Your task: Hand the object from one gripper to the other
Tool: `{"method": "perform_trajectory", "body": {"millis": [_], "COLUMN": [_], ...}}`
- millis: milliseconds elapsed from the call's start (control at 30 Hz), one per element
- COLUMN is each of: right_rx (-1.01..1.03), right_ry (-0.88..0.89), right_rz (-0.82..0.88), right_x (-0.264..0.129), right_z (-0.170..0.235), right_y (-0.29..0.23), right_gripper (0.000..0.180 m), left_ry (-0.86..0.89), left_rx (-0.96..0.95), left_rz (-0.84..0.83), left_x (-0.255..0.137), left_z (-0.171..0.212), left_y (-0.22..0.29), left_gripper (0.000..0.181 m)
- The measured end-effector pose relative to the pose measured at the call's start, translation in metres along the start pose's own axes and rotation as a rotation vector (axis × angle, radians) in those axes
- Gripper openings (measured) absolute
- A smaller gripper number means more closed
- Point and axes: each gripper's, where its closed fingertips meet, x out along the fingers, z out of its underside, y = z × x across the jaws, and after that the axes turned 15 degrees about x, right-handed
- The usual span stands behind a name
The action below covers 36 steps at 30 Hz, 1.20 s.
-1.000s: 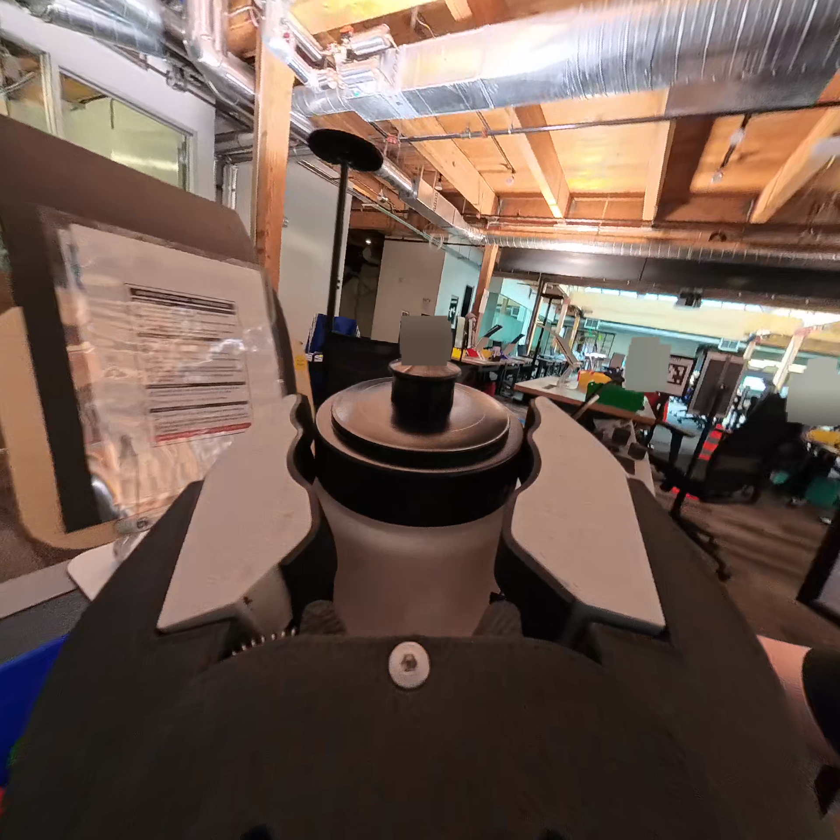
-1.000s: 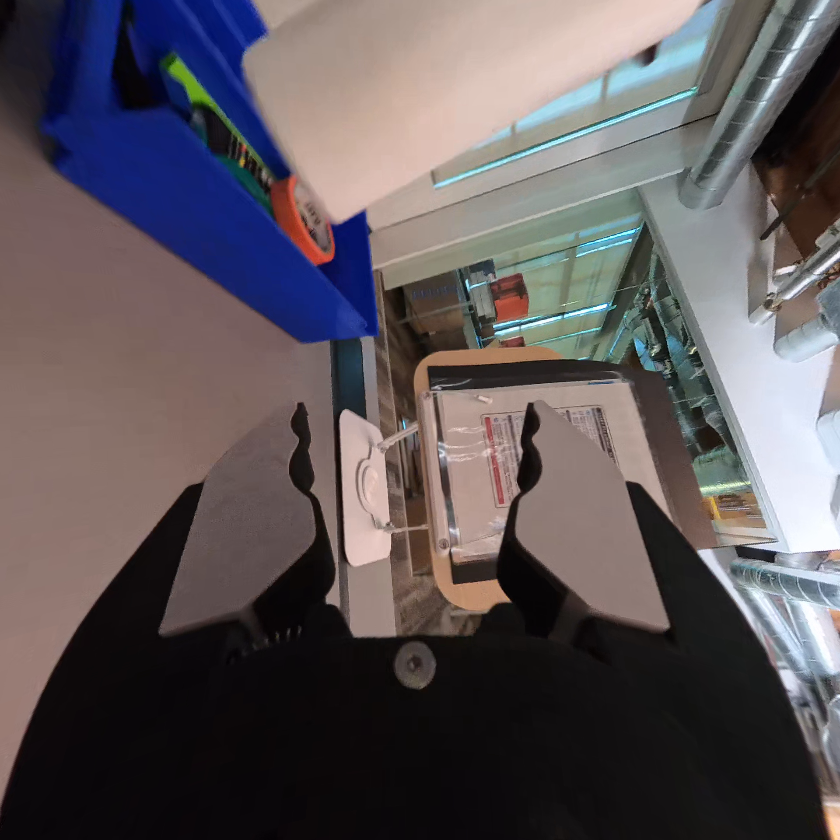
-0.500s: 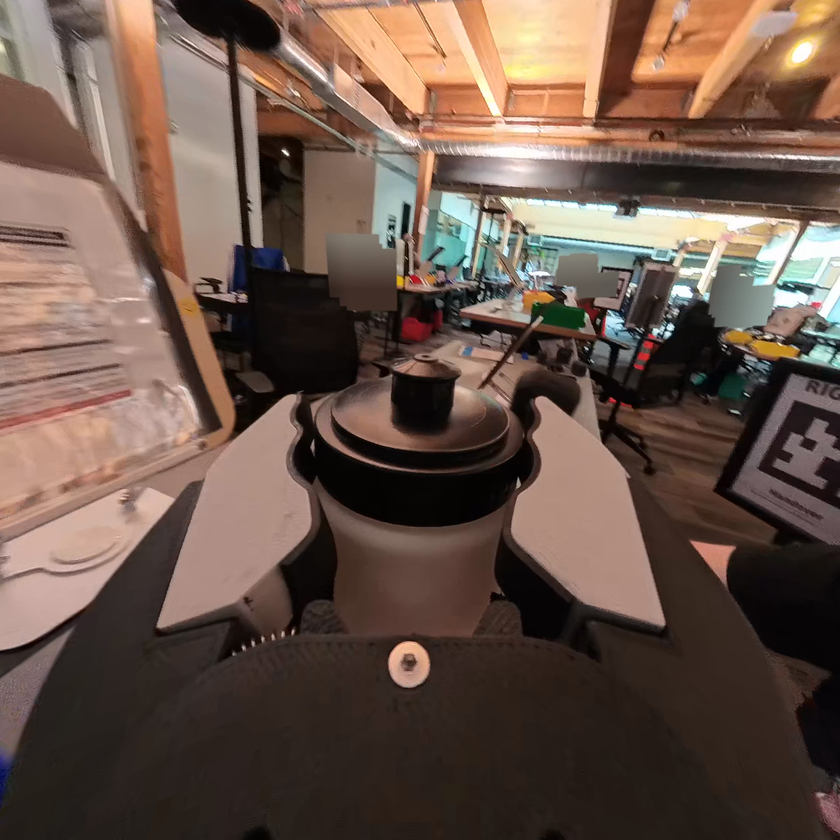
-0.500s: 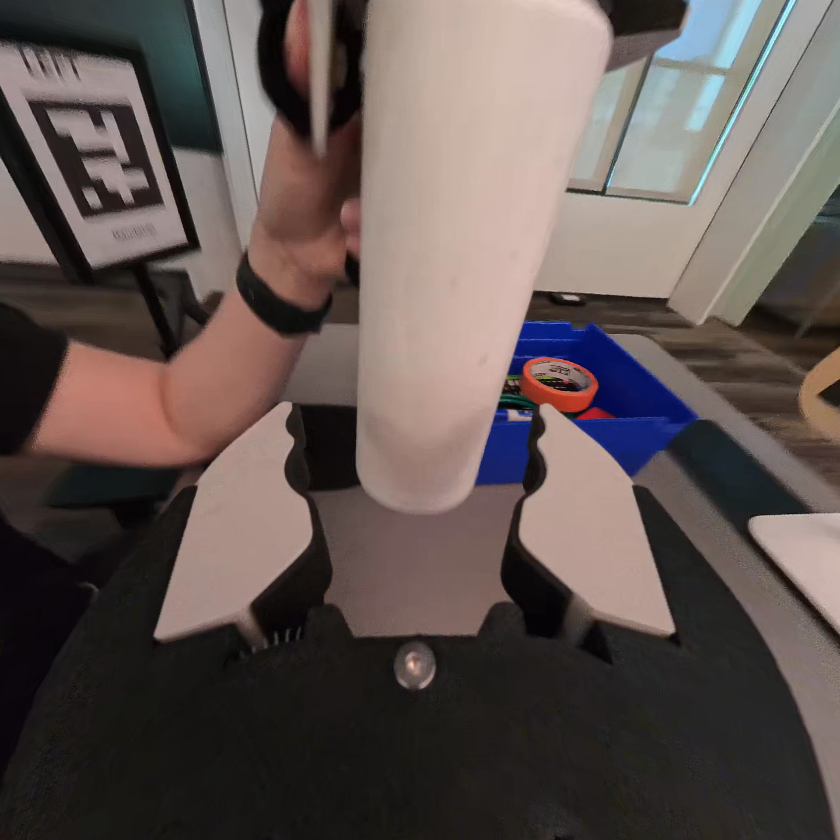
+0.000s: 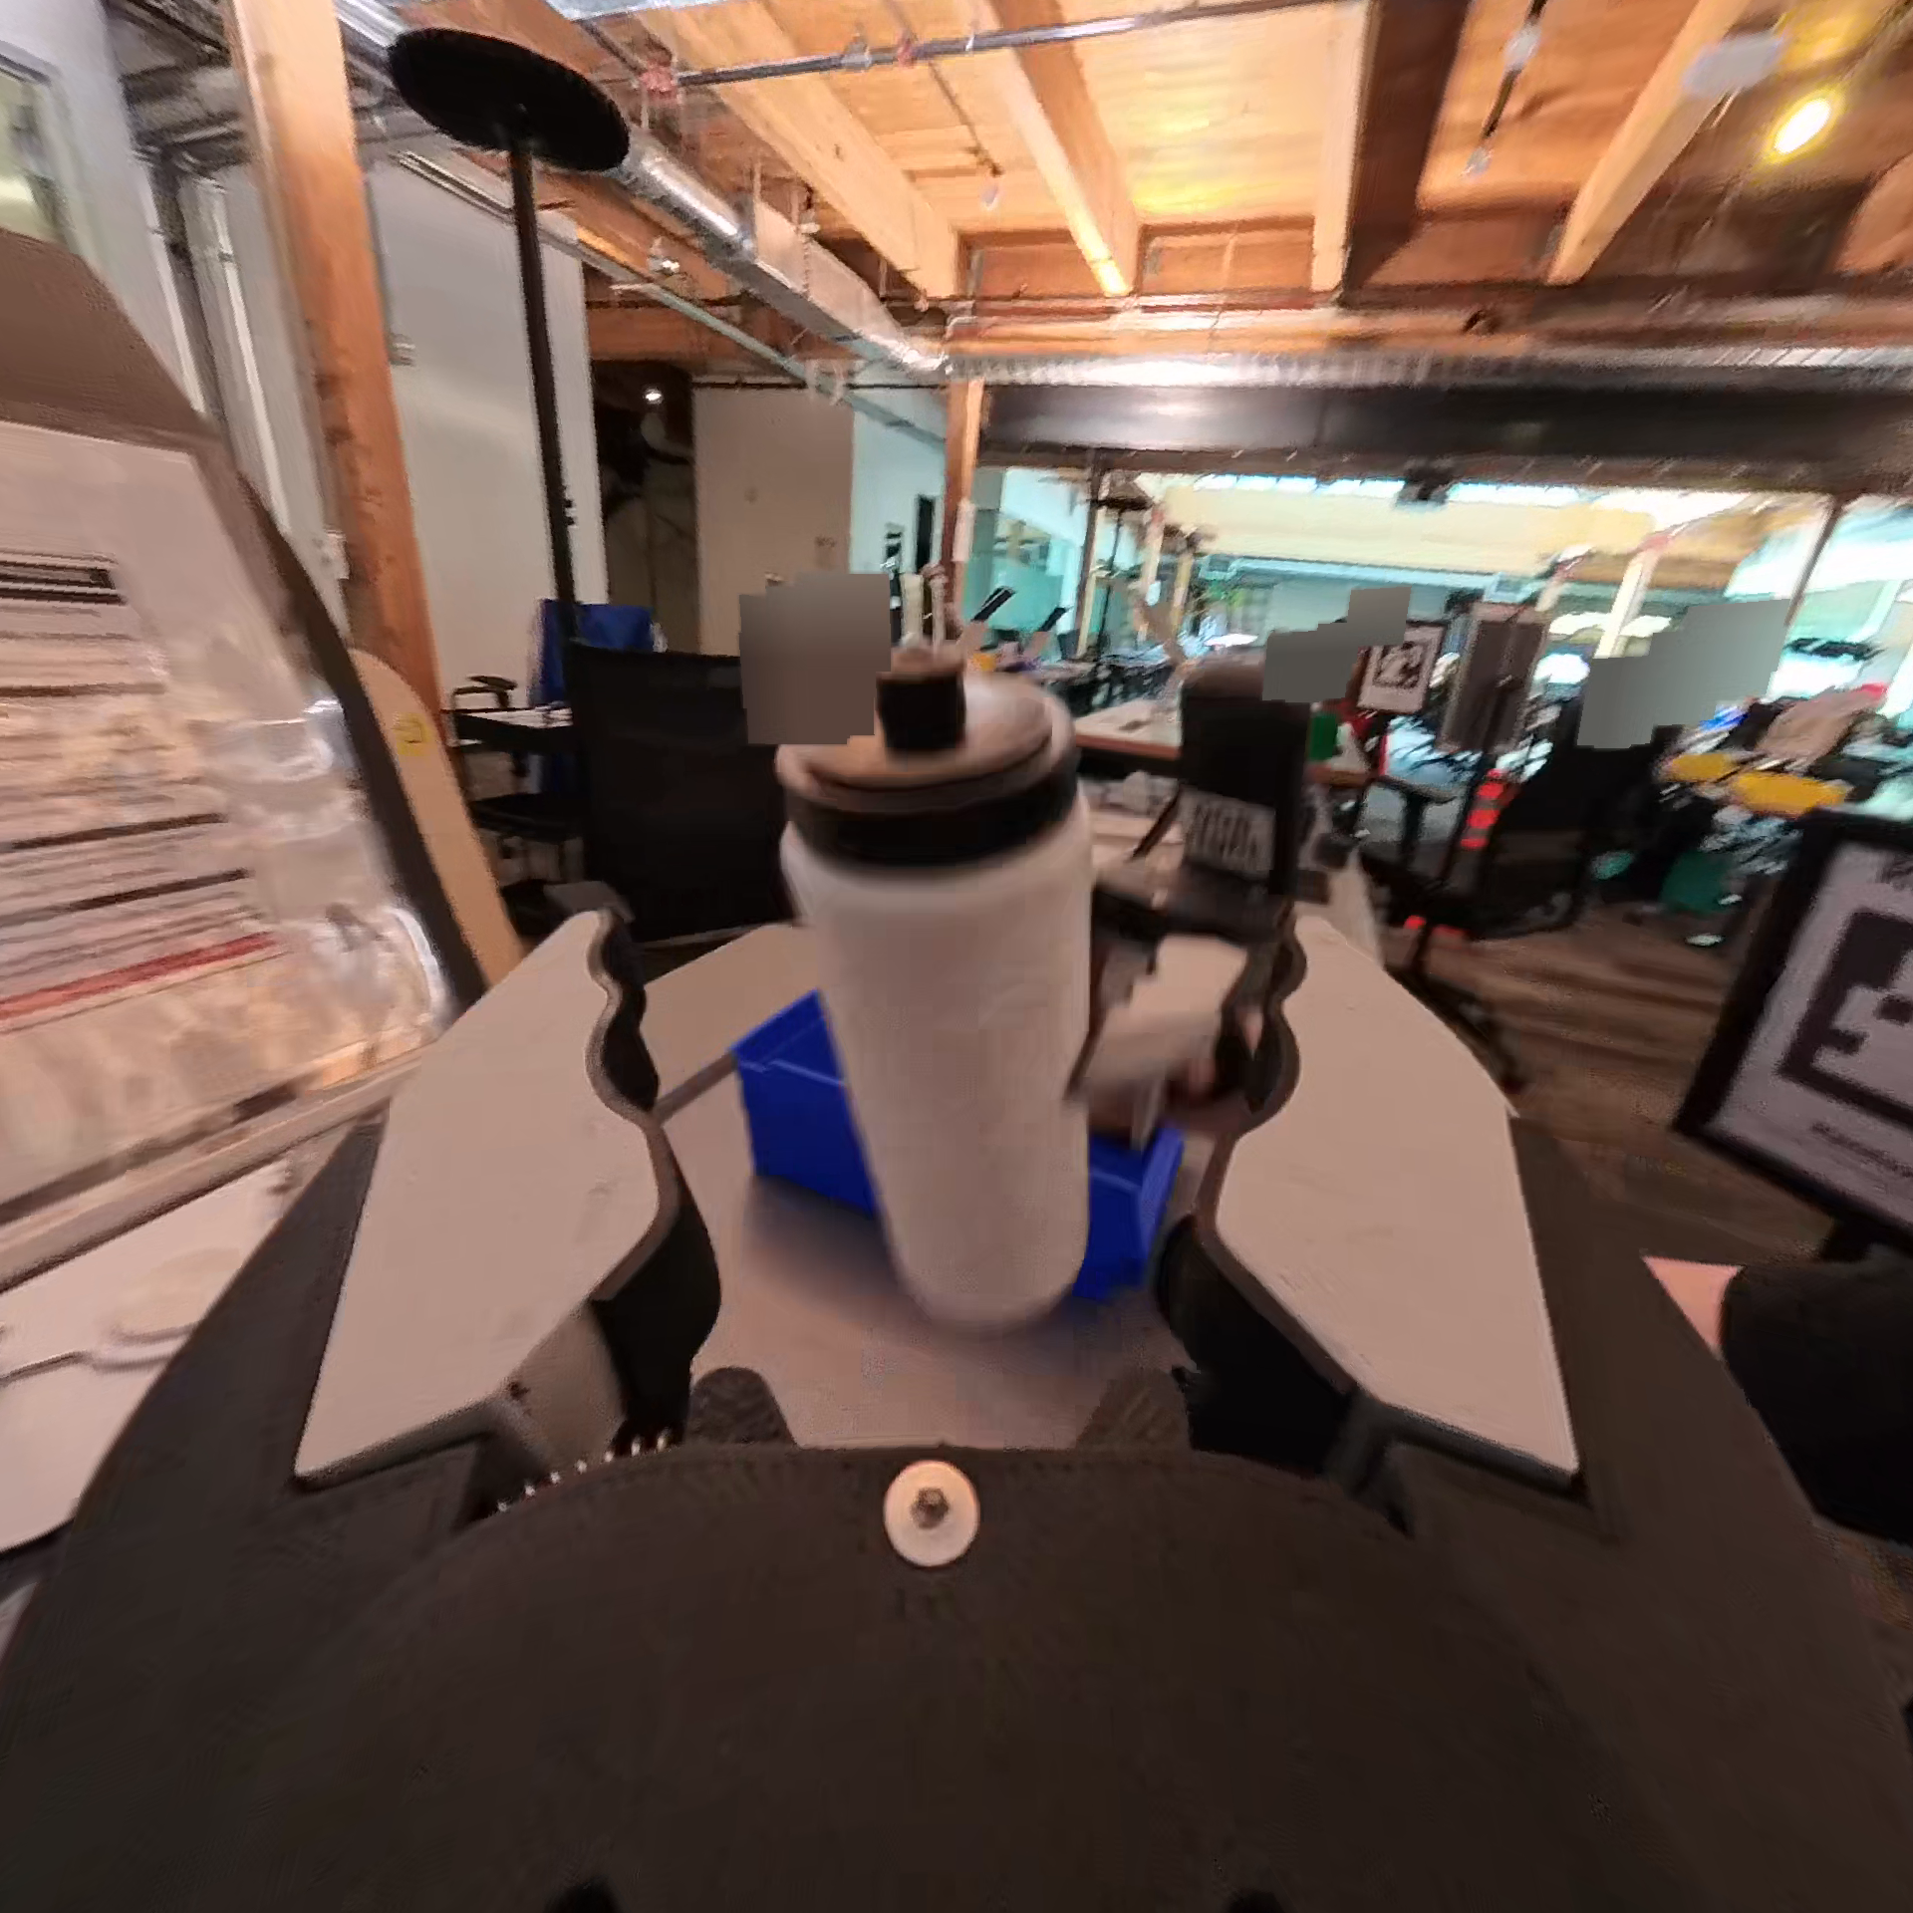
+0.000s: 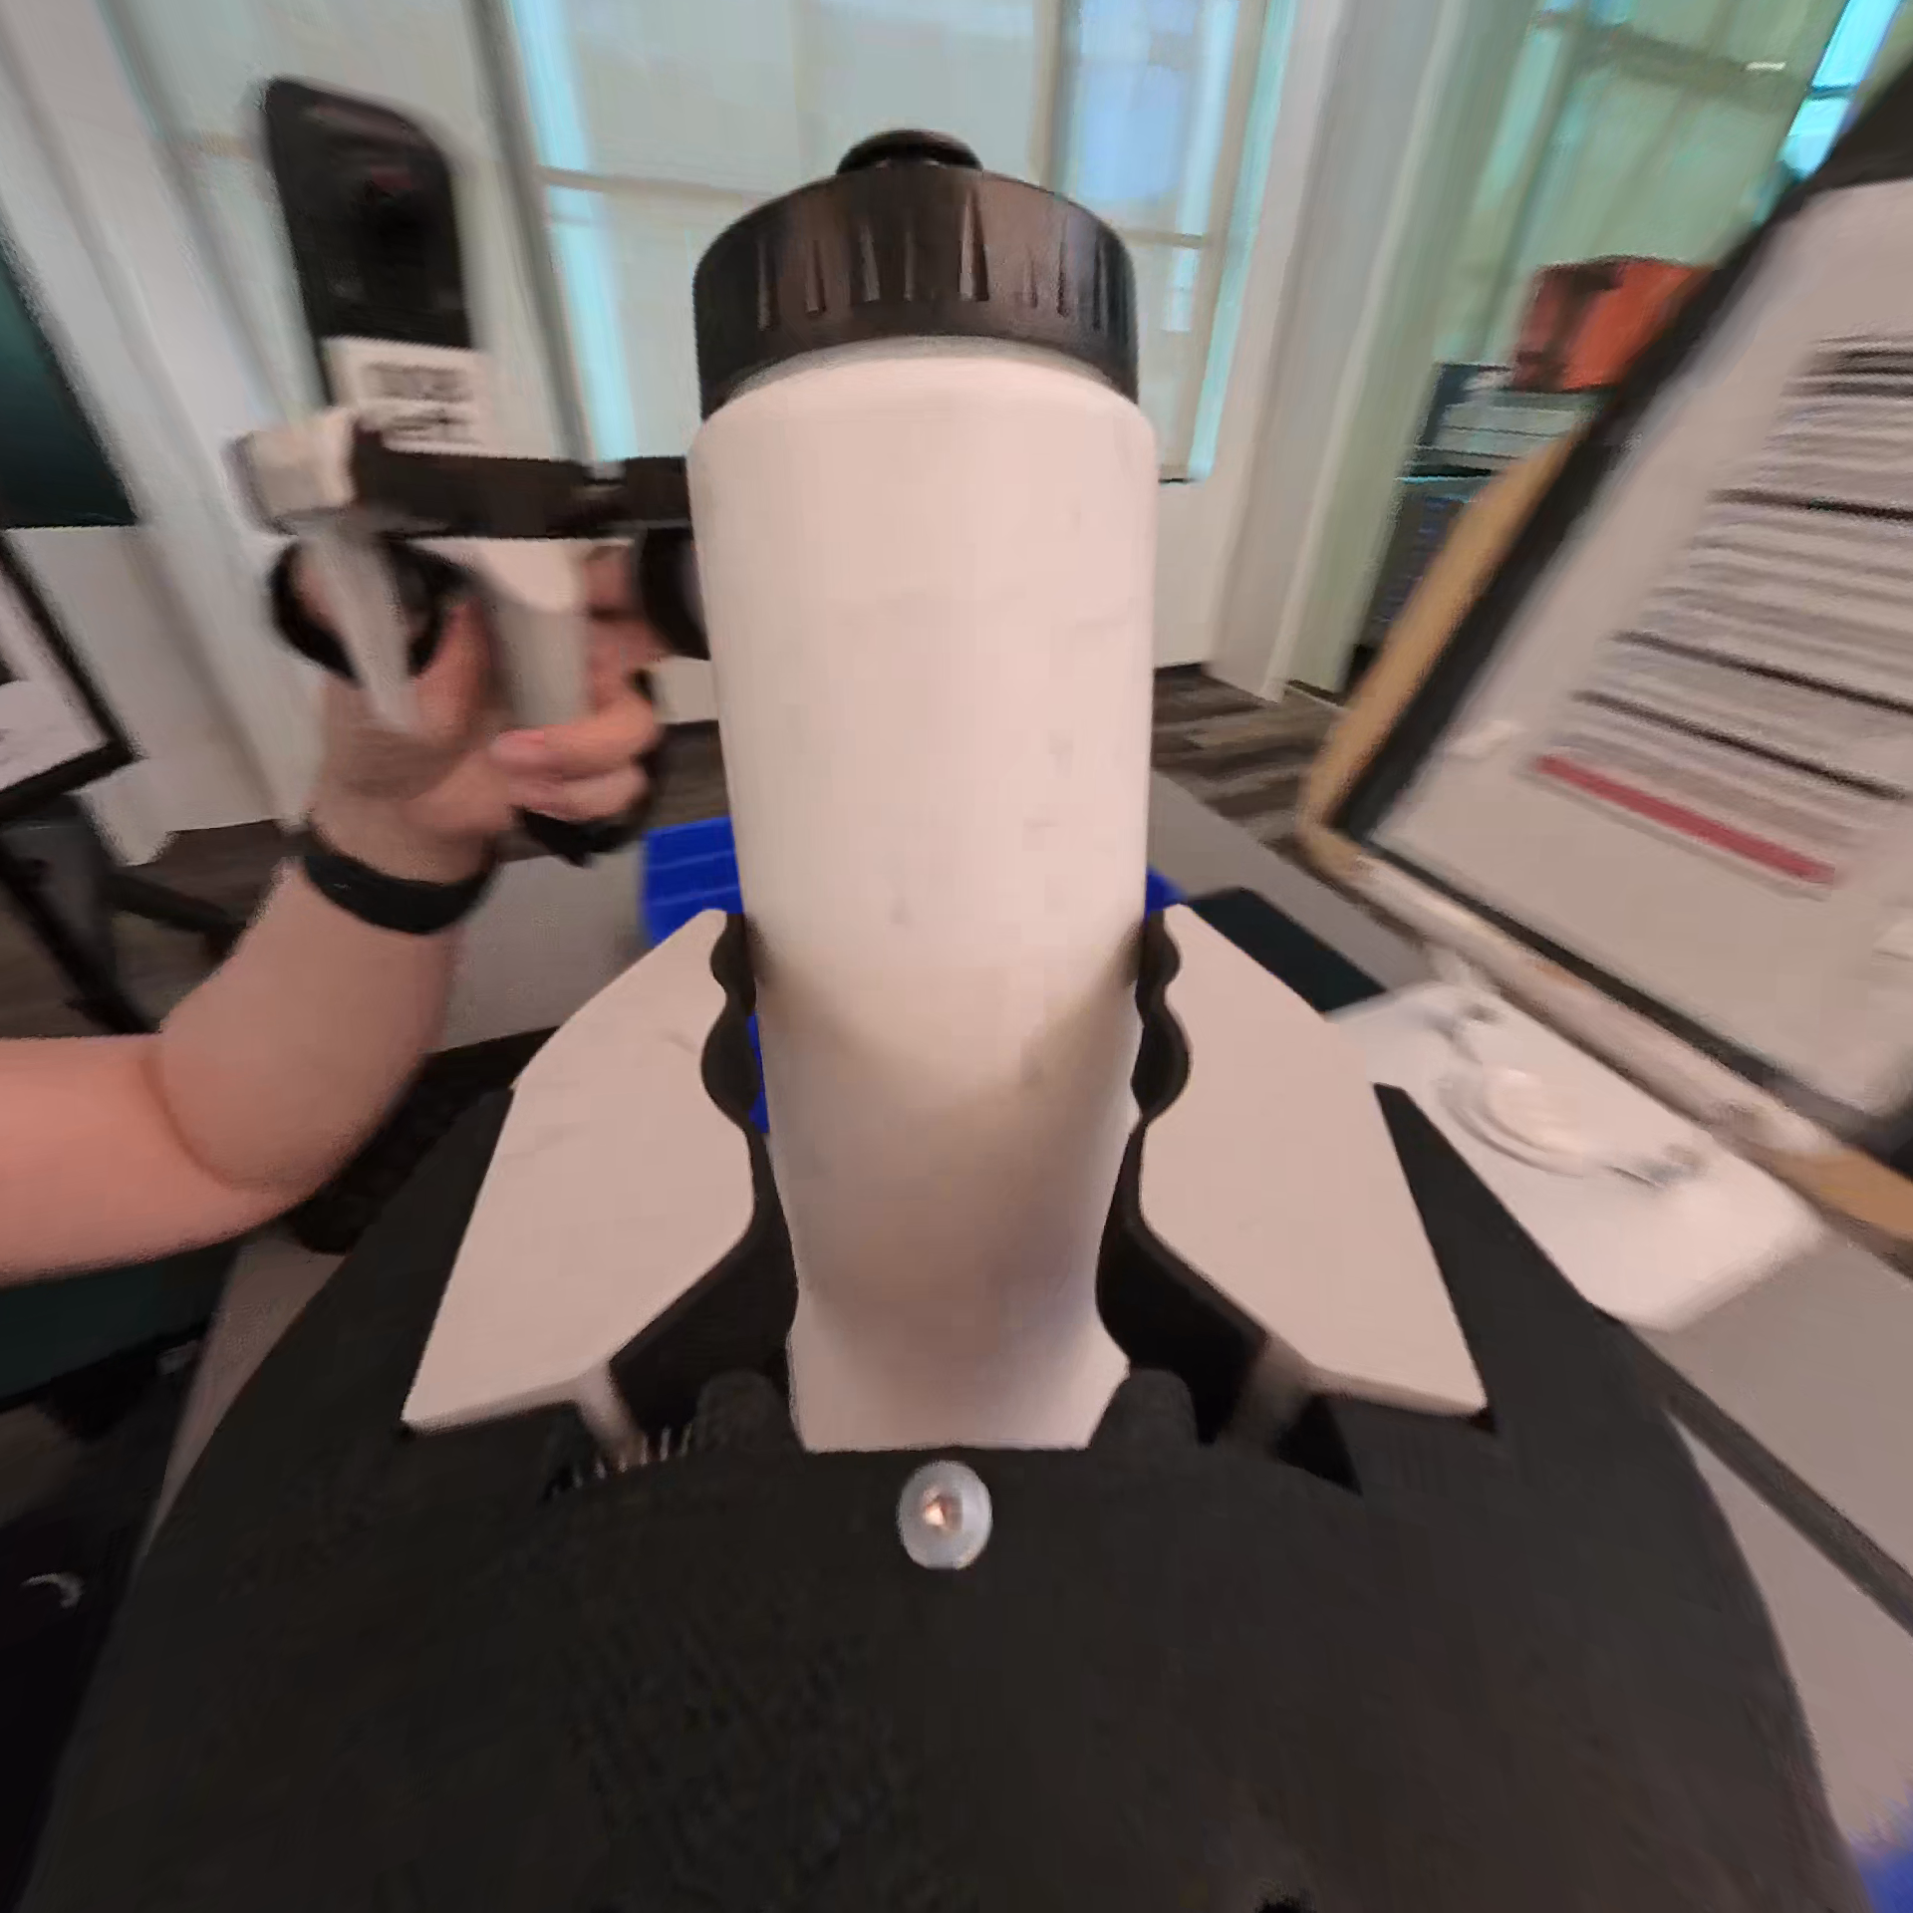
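While the right gripper [image 6: 947, 1025] clamps the bottle [image 6: 932, 787], the left gripper [image 5: 947, 1020] gapes.

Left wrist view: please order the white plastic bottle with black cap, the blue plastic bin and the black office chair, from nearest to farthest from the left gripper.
Measured from the left gripper:
1. White plastic bottle with black cap: between the open fingers, upright, held from the right side by the right gripper.
2. Blue plastic bin: just behind the bottle, on the grey table.
3. Black office chair: beyond the table, left of centre.

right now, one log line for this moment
phase: handover done | bottle: upright in right gripper | left gripper: open, clear of bottle
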Motion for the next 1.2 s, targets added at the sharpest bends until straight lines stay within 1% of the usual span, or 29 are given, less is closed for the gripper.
{"method": "perform_trajectory", "body": {"millis": [33,100,167,200,233,267,333,433,533,633,733,767,833,867,1000,1100,1200], "right_rx": [-0.003,0.011,0.114,0.199,0.292,0.386,0.537,0.584,0.611,0.594,0.581,0.561,0.502,0.473,0.353,0.27,0.217], "right_ry": [-0.007,-0.076,-0.199,-0.259,-0.318,-0.373,-0.501,-0.747,-0.891,-0.909,-0.951,-0.956,-0.912,-0.865,-0.684,-0.623,-0.586], "right_rz": [0.096,0.407,0.72,0.844,0.925,0.969,1.04,1.184,1.233,1.296,1.304,1.293,1.265,1.245,1.12,1.061,1.045], "right_x": [-0.021,-0.074,-0.134,-0.161,-0.182,-0.198,-0.219,-0.243,-0.249,-0.255,-0.258,-0.256,-0.248,-0.241,-0.206,-0.189,-0.182], "right_z": [-0.01,-0.012,0.013,0.031,0.052,0.074,0.118,0.17,0.194,0.193,0.192,0.188,0.17,0.158,0.113,0.093,0.082], "right_y": [0.024,0.092,0.162,0.19,0.213,0.229,0.253,0.27,0.27,0.273,0.269,0.266,0.26,0.257,0.235,0.221,0.217], "right_gripper": [0.073,0.073,0.073,0.073,0.073,0.073,0.073,0.073,0.073,0.073,0.072,0.075,0.079,0.079,0.072,0.067,0.063], "left_ry": [-0.024,-0.053,-0.048,-0.038,-0.033,-0.033,-0.04,-0.056,-0.113,-0.264,-0.52,-0.617,-0.785,-0.843,-0.939,-0.994,-1.119], "left_rx": [0.017,0.027,0.025,0.02,0.013,0.006,-0.004,-0.009,-0.011,0.01,0.033,0.05,0.083,0.097,0.157,0.112,0.122], "left_rz": [-0.016,-0.031,-0.036,-0.038,-0.042,-0.047,-0.061,-0.1,-0.187,-0.324,-0.463,-0.529,-0.634,-0.649,-0.579,-0.551,-0.559], "left_x": [-0.006,-0.016,-0.025,-0.03,-0.034,-0.038,-0.048,-0.066,-0.087,-0.112,-0.144,-0.157,-0.181,-0.187,-0.179,-0.166,-0.167], "left_z": [-0.001,-0.003,-0.008,-0.011,-0.013,-0.014,-0.016,-0.018,-0.012,0.009,0.048,0.062,0.087,0.099,0.152,0.201,0.246], "left_y": [-0.003,-0.008,-0.012,-0.014,-0.016,-0.019,-0.025,-0.037,-0.056,-0.081,-0.107,-0.119,-0.141,-0.149,-0.174,-0.19,-0.202], "left_gripper": [0.111,0.108,0.106,0.104,0.104,0.104,0.104,0.104,0.103,0.102,0.098,0.096,0.088,0.08,0.071,0.065,0.061]}}
